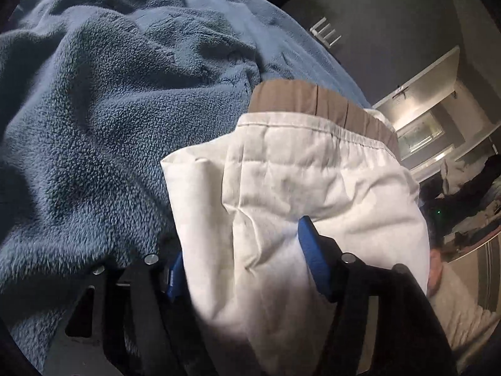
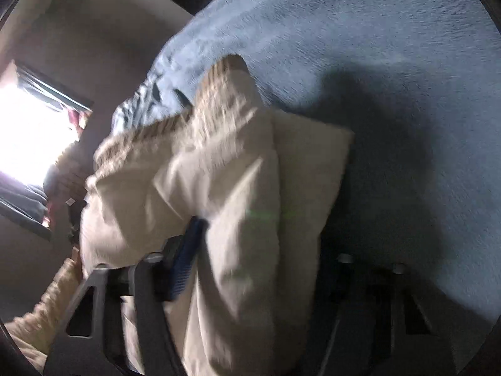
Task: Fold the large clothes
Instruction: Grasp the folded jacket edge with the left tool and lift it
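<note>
A cream garment (image 1: 313,169) with a tan elastic waistband (image 1: 316,100) is folded into a thick bundle over a blue fleece blanket (image 1: 94,119). My left gripper (image 1: 244,244) is shut on the bundle's near end. One blue pad (image 1: 313,250) dents the cloth on the right, and the other pad (image 1: 173,275) peeks out at the left. In the blurred right wrist view, my right gripper (image 2: 260,241) is shut on the same cream garment (image 2: 219,163). Its left blue pad (image 2: 188,250) presses into a fold, while cloth hides the right finger.
The blue blanket (image 2: 391,62) covers the bed, rumpled on the left side and smooth on the right. A person in a cream knit sleeve (image 2: 47,307) is close by. A bright window (image 2: 31,131) and grey walls (image 1: 391,15) lie beyond the bed.
</note>
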